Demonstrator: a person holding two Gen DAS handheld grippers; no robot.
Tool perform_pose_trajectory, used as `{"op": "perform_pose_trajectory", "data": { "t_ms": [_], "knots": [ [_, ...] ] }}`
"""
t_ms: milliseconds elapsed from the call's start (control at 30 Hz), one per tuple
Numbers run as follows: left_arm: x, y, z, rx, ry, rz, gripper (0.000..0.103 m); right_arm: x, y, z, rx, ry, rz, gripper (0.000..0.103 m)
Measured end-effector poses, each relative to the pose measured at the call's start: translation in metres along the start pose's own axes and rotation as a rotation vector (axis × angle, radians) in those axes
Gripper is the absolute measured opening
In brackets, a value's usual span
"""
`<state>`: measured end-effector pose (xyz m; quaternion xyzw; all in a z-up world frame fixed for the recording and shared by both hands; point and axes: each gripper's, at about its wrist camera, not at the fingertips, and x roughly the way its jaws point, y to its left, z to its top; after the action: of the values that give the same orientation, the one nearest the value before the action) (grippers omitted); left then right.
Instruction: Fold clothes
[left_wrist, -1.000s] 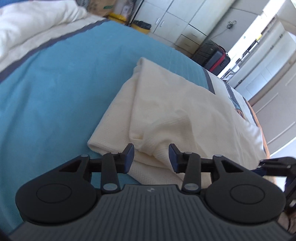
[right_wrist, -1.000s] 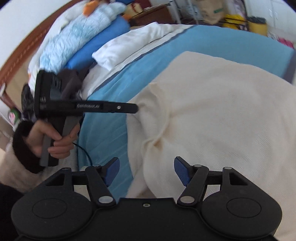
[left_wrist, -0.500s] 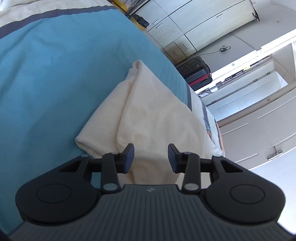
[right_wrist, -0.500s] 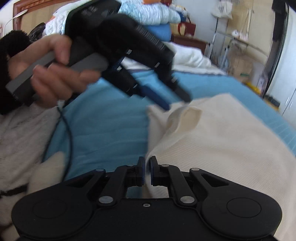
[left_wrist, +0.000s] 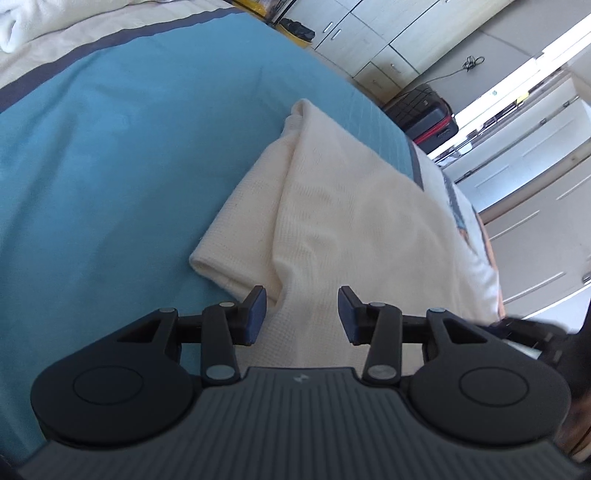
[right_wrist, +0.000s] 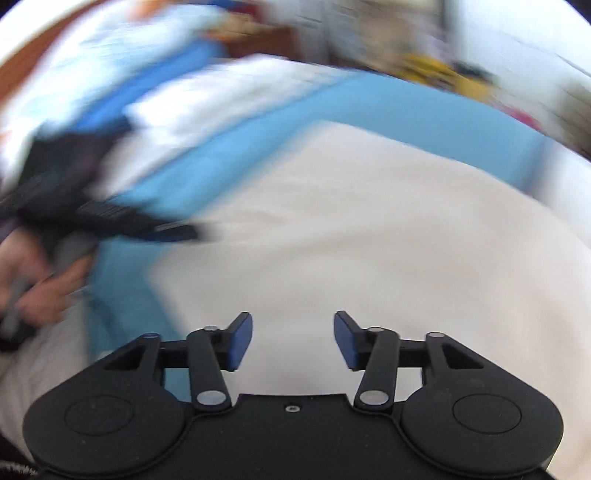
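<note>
Both the left gripper (left_wrist: 302, 314) and right gripper (right_wrist: 293, 341) are opening, empty, above the cream garment (left_wrist: 351, 221); a shallow pinch near the bed's (left_wrist: 110, 147) edge risks dragging layers apart.

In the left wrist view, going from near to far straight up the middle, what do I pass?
left gripper, jaws opening, nothing between them → cream garment → blue bedspread → yellow bin

Both wrist views down over garment (left_wrist: 354, 229)
</note>
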<state>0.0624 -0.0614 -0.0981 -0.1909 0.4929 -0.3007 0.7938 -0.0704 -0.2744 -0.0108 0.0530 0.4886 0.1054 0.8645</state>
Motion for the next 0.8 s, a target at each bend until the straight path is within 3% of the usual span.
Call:
{"op": "perform_pose_trajectory", "data": {
  "t_ms": [133,267,333,433,600,633,667,700,733,767,800],
  "knots": [
    [0.004,-0.005,-0.005,0.037,0.040,0.001,0.050,-0.047,-0.099,-0.001,0.302,0.119,-0.078,0.057],
    [0.002,-0.017,-0.010,0.122,0.059,-0.058,0.036,-0.089,-0.164,-0.015,0.380,0.219,-0.249,0.066],
    [0.005,-0.025,-0.013,0.160,0.061,-0.029,0.036,-0.101,-0.193,-0.029,0.444,0.276,-0.272,0.068],
    [0.012,-0.030,-0.019,0.230,0.073,0.110,0.040,-0.098,-0.212,-0.044,0.531,0.342,-0.244,0.069],
    [0.010,-0.022,-0.021,0.181,0.097,0.074,0.052,-0.066,-0.206,-0.059,0.548,0.339,-0.258,0.069],
    [0.010,-0.021,-0.022,0.171,0.094,0.069,0.051,-0.059,-0.203,-0.060,0.522,0.342,-0.260,0.069],
    [0.010,-0.021,-0.023,0.175,0.092,0.076,0.035,-0.052,-0.199,-0.061,0.496,0.345,-0.261,0.068],
    [0.009,-0.022,-0.025,0.200,0.092,0.095,0.003,-0.045,-0.196,-0.062,0.470,0.349,-0.262,0.047],
    [0.007,-0.025,-0.026,0.225,0.089,0.123,0.003,-0.041,-0.184,-0.065,0.358,0.380,-0.274,0.003],
    [0.000,-0.026,-0.028,0.229,0.064,0.130,0.003,-0.037,-0.171,-0.069,0.241,0.412,-0.286,0.006],
    [-0.009,-0.026,-0.027,0.221,0.044,0.098,0.003,-0.044,-0.163,-0.072,0.205,0.421,-0.272,0.005]
  ]
}}
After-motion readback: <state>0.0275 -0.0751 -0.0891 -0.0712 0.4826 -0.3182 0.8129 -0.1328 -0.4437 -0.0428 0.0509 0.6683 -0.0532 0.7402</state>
